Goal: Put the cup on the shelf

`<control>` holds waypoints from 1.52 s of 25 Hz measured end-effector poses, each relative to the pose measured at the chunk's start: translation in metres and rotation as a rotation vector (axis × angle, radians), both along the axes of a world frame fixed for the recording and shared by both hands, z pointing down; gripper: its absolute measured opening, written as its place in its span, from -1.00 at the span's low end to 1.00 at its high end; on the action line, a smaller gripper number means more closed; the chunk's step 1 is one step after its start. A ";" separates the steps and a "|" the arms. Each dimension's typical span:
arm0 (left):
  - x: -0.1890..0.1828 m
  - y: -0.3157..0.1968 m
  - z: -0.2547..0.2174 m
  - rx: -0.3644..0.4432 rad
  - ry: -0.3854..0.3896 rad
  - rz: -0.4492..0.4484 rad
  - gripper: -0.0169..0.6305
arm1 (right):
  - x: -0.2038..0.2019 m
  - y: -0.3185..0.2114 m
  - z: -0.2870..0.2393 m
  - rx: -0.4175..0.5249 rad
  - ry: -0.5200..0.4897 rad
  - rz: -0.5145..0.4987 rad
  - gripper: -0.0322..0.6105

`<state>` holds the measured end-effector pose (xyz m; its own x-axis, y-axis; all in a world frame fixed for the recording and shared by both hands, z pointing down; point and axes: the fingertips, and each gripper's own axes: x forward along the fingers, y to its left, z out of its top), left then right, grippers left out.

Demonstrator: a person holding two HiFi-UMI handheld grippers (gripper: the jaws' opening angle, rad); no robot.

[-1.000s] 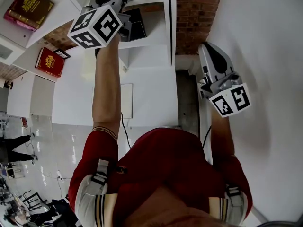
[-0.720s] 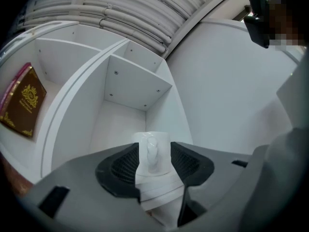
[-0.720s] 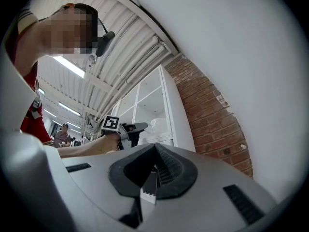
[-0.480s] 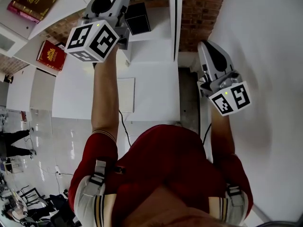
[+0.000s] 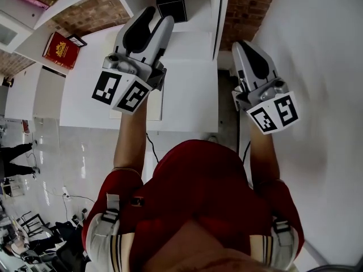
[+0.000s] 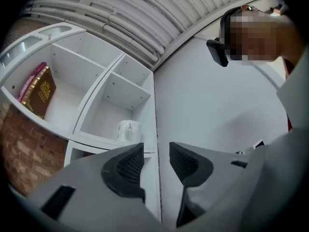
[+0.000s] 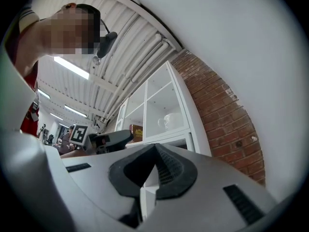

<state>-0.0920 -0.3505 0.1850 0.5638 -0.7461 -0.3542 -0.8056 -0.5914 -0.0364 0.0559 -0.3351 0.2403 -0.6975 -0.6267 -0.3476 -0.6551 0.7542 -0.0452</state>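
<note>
Left tool (image 6: 157, 164) empty, jaws apart and closing on nothing; right tool (image 7: 155, 170) pinched together, empty. Cup (image 6: 129, 129) upright in a shelf (image 6: 99, 115) compartment, apart from both. Seemingly placed: back straight off, avoiding the shelf edge.

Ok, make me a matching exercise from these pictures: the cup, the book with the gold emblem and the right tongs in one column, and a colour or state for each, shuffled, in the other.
1. cup
2. book with the gold emblem
3. right tongs

A. shut, nothing in them
B. white, standing in a compartment of the shelf
C. dark red

Pairs: 1-B, 2-C, 3-A
</note>
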 end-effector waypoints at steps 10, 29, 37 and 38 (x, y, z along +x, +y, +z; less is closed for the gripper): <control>0.010 0.050 0.062 -0.043 -0.041 0.024 -0.86 | -0.029 0.037 0.020 0.041 0.070 -0.014 -0.92; 0.027 0.093 0.092 -0.017 -0.057 0.092 -0.93 | -0.038 0.079 0.040 0.061 0.072 -0.053 -0.92; 0.033 0.094 0.089 -0.003 -0.060 0.120 -0.93 | -0.037 0.080 0.039 0.065 0.079 -0.044 -0.92; 0.032 0.094 0.090 -0.003 -0.060 0.120 -0.93 | -0.037 0.080 0.039 0.064 0.079 -0.044 -0.92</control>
